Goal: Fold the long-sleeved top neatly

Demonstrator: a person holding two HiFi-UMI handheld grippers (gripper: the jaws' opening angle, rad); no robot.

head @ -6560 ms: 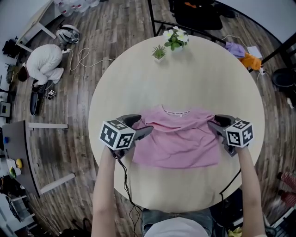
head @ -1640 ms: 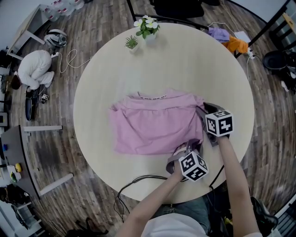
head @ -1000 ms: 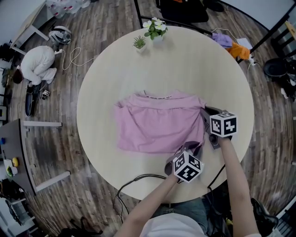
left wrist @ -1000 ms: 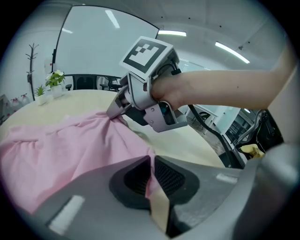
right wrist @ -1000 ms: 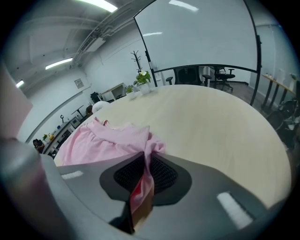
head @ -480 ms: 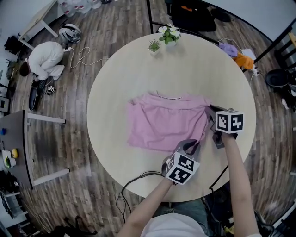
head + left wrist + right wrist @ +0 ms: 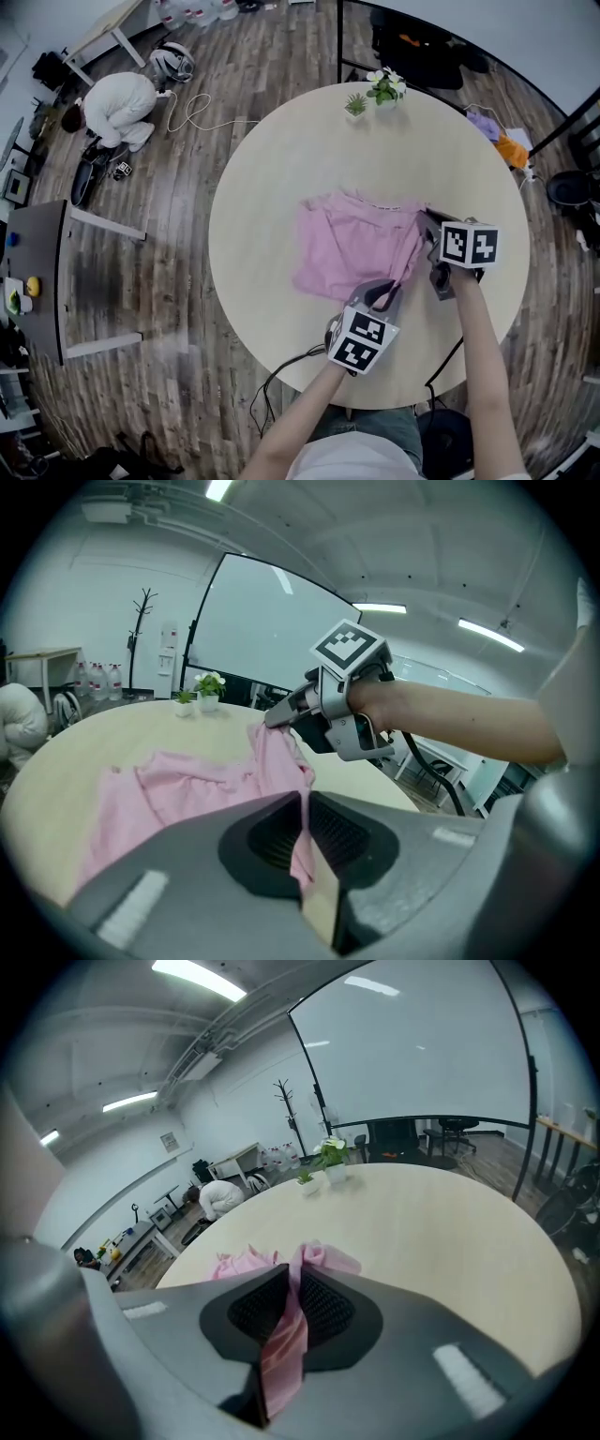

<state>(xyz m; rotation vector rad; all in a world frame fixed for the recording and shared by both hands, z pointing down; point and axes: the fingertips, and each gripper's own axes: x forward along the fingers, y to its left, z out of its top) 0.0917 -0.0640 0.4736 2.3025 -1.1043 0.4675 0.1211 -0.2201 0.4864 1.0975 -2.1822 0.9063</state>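
Note:
A pink long-sleeved top [image 7: 352, 246] lies partly folded on the round beige table [image 7: 281, 187]. Its right edge is lifted off the table and stretched between both grippers. My left gripper [image 7: 387, 292] is shut on the lower right corner of the top [image 7: 302, 841]. Above it, my right gripper [image 7: 424, 221] is shut on the upper right corner by the shoulder [image 7: 286, 1330]. In the left gripper view the right gripper [image 7: 281, 714] holds the cloth up, and the rest of the top [image 7: 178, 785] lies bunched on the table.
Two small potted plants [image 7: 375, 91] stand at the table's far edge. A cable [image 7: 286, 366] runs from the left gripper over the near edge. A person in white [image 7: 117, 98] crouches on the wooden floor at far left, beside a grey desk [image 7: 37, 272].
Both grippers have lifted the top's right edge and drawn it leftwards, so the spread cloth is narrower and more bunched. The head view has shifted, putting the table further right.

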